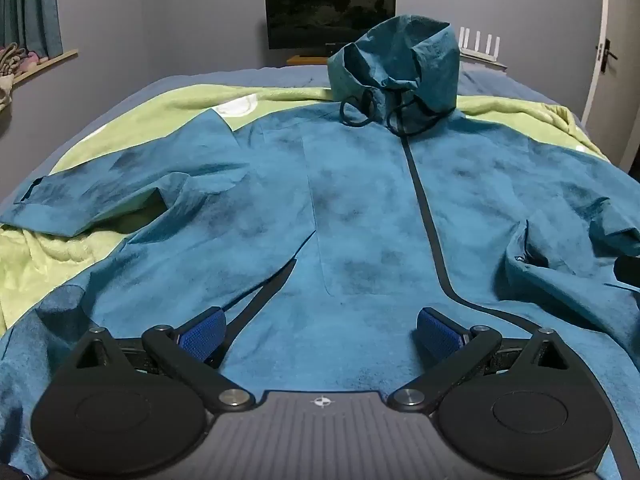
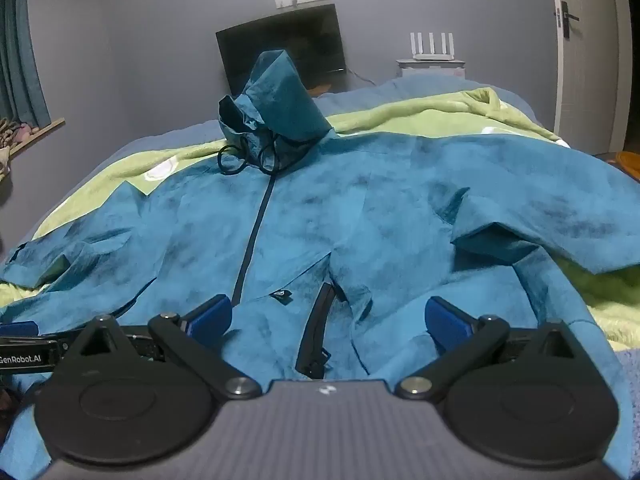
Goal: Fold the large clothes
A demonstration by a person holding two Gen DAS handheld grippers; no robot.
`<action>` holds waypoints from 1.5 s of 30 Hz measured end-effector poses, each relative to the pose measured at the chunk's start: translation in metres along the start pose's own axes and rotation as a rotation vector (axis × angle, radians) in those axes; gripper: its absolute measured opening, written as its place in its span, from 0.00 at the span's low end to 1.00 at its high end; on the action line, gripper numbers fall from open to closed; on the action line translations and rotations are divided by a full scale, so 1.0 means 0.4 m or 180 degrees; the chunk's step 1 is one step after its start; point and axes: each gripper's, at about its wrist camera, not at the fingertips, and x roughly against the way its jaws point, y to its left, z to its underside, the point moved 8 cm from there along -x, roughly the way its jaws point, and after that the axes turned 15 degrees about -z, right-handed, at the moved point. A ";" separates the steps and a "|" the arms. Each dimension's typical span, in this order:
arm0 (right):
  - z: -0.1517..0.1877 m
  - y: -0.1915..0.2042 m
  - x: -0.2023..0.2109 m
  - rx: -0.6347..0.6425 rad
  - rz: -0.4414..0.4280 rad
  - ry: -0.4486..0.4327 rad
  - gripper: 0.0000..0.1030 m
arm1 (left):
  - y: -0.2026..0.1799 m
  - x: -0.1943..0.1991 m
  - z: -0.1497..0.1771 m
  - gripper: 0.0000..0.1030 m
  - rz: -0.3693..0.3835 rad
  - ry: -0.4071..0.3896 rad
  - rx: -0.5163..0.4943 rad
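Note:
A large blue hooded jacket [image 1: 360, 208] lies spread face up on the bed, zip closed, hem nearest me. Its hood [image 1: 400, 60] stands crumpled at the far end, with dark drawcords below it. The left sleeve [image 1: 92, 196] is bent outward, the right sleeve [image 2: 540, 236] folded over itself. My left gripper [image 1: 320, 332] hovers open over the hem left of the zip. My right gripper [image 2: 328, 320] is open above the hem by a dark pocket zip [image 2: 320, 328]. Neither holds cloth. The jacket [image 2: 360, 220] fills the right wrist view too.
A light green blanket [image 1: 48, 256] lies under the jacket on a blue sheet [image 1: 200, 76]. Beyond the bed stand a dark monitor [image 1: 330, 12] and a white router [image 2: 434, 46]. A door [image 2: 580, 52] is at the right, curtains [image 1: 32, 8] at the left.

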 end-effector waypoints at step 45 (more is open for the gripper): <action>0.009 0.034 0.009 0.0276 0.0048 -0.0058 1.00 | -0.008 0.003 0.022 1.00 0.0150 0.0017 0.0024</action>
